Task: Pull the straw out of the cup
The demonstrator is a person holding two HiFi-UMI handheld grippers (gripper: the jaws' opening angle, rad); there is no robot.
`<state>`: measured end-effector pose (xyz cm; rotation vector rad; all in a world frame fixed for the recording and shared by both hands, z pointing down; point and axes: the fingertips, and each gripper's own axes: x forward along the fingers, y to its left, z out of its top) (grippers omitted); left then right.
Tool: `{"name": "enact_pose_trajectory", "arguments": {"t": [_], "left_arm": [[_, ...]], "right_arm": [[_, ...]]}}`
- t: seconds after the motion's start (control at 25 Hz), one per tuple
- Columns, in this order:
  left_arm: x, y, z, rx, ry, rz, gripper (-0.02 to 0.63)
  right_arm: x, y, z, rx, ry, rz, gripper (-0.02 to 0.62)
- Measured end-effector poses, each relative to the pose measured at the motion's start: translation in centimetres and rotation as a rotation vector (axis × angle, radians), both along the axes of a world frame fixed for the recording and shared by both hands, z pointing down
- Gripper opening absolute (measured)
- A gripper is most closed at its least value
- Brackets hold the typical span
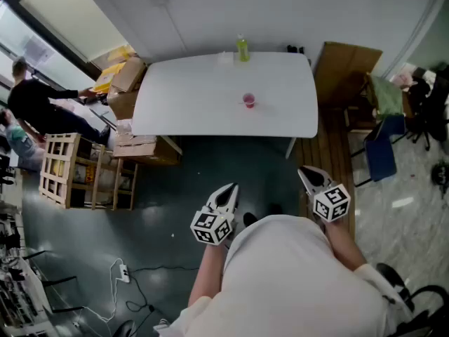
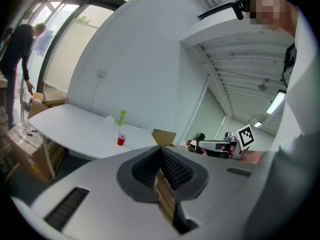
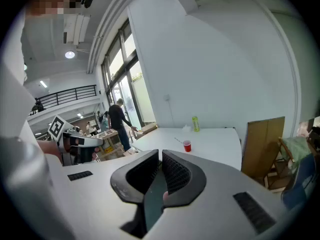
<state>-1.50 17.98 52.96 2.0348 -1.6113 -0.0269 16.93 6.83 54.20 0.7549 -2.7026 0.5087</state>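
A small red cup stands on the white table, far ahead of both grippers. In the right gripper view the cup has a thin straw leaning out to its left. The left gripper view shows the same cup small and distant. My left gripper and right gripper are held close to my body over the floor, well short of the table. Both are shut with nothing between the jaws, as seen at the left gripper and the right gripper.
A green bottle stands at the table's far edge. Cardboard boxes and a wooden crate are left of the table, near a person in black. A brown board and chairs stand at the right. Cables lie on the floor.
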Motion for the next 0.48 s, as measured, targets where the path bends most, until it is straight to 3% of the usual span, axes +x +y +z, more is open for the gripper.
{"name": "enact_pose_trajectory", "arguments": {"t": [0.48], "left_arm": [[0.49, -0.56, -0.01, 0.0, -0.001, -0.026, 0.002]], "right_arm": [[-0.2, -0.91, -0.29, 0.006, 0.0, -0.03, 0.049]]}}
